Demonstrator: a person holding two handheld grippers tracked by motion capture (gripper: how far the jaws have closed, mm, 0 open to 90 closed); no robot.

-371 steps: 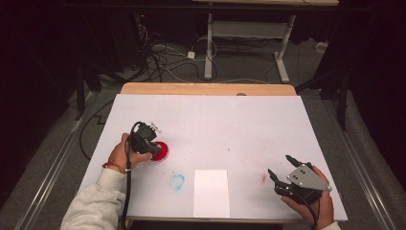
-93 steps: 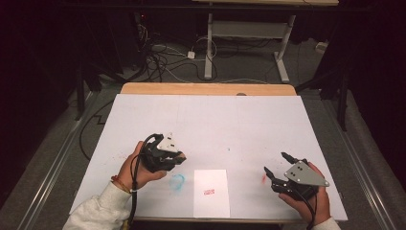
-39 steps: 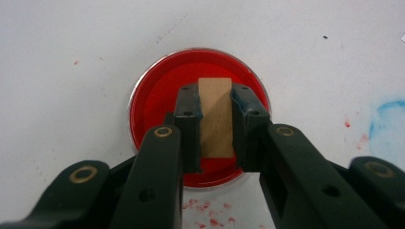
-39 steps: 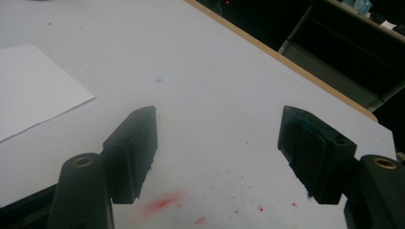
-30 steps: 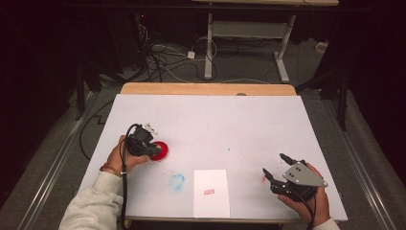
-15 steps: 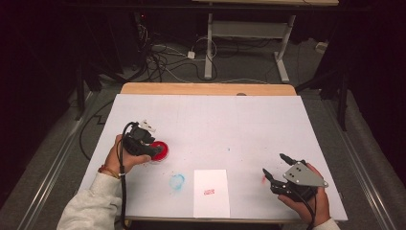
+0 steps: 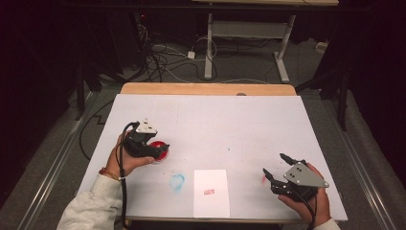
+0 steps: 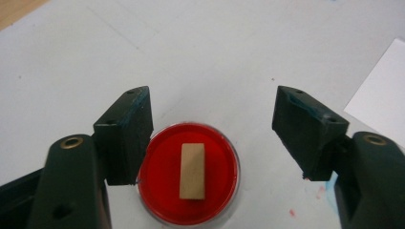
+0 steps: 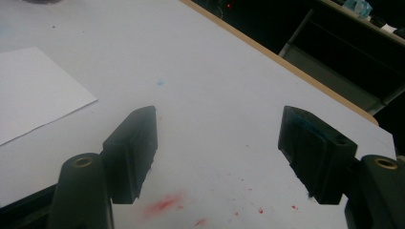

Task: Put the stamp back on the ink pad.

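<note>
From above I see my left gripper [image 7: 154, 149] hanging over the red ink pad [image 7: 159, 149] on the left half of the worktop [image 7: 230, 124]. Its fingers [image 8: 125, 133] have just been opening and now stand wide apart, gripping nothing. Looking along them, the round red pad sits low between the two fingers, nearer the left one, whose tip overlaps the pad's rim in the picture; I cannot tell whether it touches. A small wooden stamp block [image 8: 192, 171] lies flat in the middle of the pad, long side pointing away from me, and neither finger is on it. The right gripper [image 7: 278, 168] is near the front right corner of the worktop, held in the right hand [image 7: 306, 203], and its fingers [image 9: 134, 148] are spread as well with only bare worktop between them. Just below those fingers there is a red smear [image 9: 165, 202] with a few red specks beside it. A white sheet of paper [image 7: 211, 191] lies at the front edge between the two grippers, with a small red stamp mark [image 7: 208, 191] printed on it. Just left of the sheet is a blue smudge [image 7: 176, 181], between the paper and the pad. The left hand [image 7: 122, 158] holds its gripper from behind, with its cable [image 7: 121, 191] trailing back over the grey sleeve [image 7: 91, 211].
</note>
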